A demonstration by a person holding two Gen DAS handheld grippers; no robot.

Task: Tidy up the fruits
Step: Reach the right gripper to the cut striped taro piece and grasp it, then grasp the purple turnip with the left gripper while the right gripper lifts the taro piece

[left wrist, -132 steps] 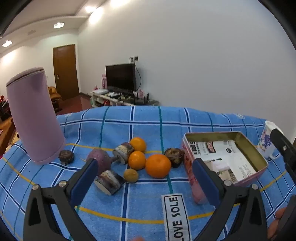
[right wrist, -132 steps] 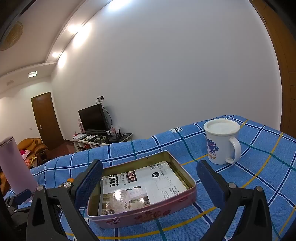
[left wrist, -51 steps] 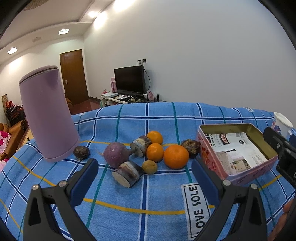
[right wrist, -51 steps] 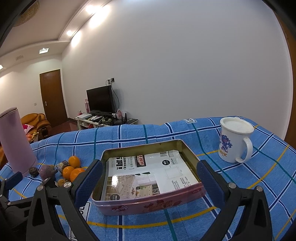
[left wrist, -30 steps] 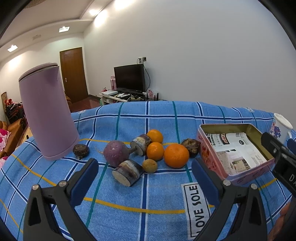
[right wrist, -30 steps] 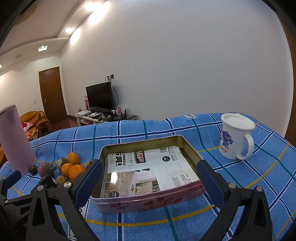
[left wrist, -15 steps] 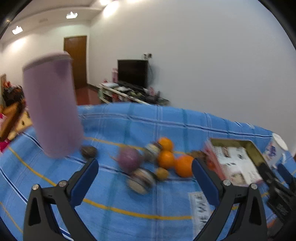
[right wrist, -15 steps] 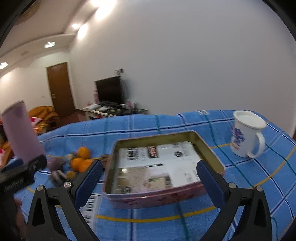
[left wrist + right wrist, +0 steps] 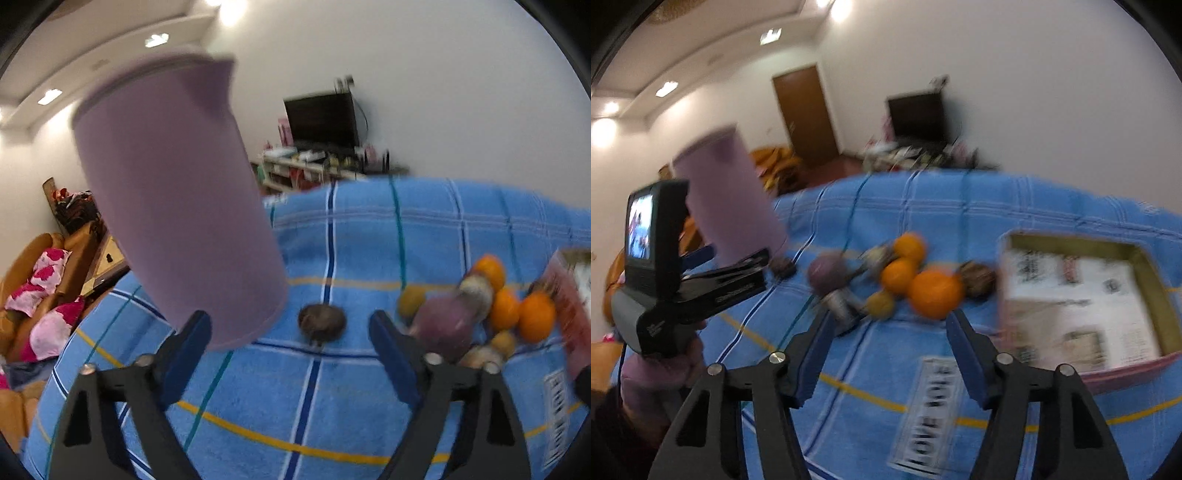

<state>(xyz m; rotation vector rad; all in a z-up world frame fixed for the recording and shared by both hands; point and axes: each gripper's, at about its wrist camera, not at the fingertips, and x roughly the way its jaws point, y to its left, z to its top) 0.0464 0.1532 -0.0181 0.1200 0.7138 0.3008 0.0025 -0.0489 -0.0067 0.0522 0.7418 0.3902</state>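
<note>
Both grippers, left gripper (image 9: 290, 334) and right gripper (image 9: 890, 325), agape and unladen above scattered oranges (image 9: 934, 293).

My left wrist camera sat low and close behind the purple jug (image 9: 177, 199), facing across the blue cloth (image 9: 351, 240), while my right one looked down-left from higher, both sharing the jug, the big orange (image 9: 936, 293) and the tin (image 9: 1137, 258).

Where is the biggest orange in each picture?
Left wrist: the biggest orange sits at the far right, beside the tin box.
Right wrist: it sits near the middle, left of the tin box.
Shared landmark: the tall purple jug.
</note>
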